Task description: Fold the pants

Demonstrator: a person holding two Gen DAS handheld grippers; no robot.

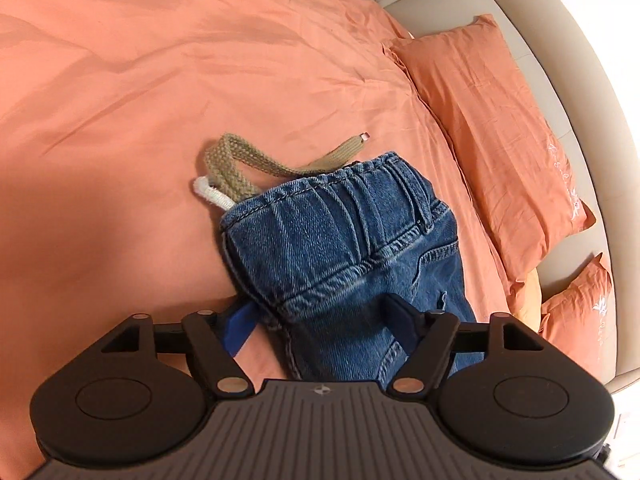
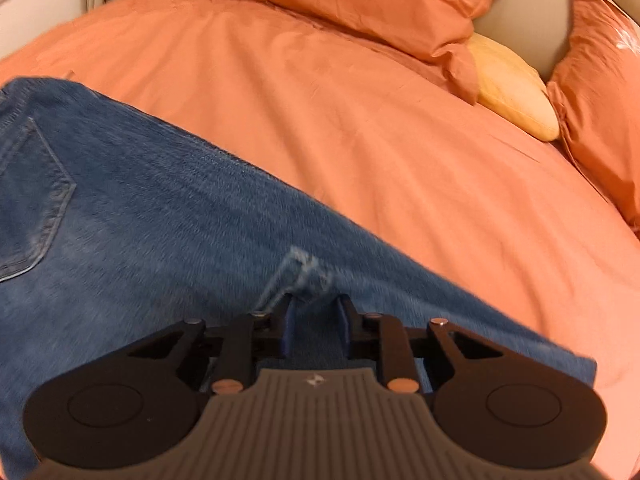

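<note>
Left wrist view: left gripper [image 1: 322, 320] with jaws spread wide, straddling the jeans [image 1: 344, 248]. One blue pad sits off the garment's left edge over bare bedspread [image 1: 160, 80]; the other hangs over denim near the seat. No pinch: the pads press on nothing. Waistband end lies ahead of the jaws, drawstring [image 1: 240, 168] trailing out beyond it onto the bed. Pillow [image 1: 488, 132] off to the right by the headboard.

Right wrist view: right gripper [image 2: 314, 320] with jaws drawn close, a narrow gap left, a ridge of denim rising into it. Blur hides whether the pads actually bite, so clamped or not I cannot tell. Back pocket [image 2: 32, 200] far left; leg runs diagonally from upper left to lower right, hem edge near the frame's lower right.

Judgement: the garment's long axis runs from the waistband at the left hand to the leg under the right. Right hand is nearer the hem, so the lengthwise fold falls to it; left would anchor the waist.
</note>
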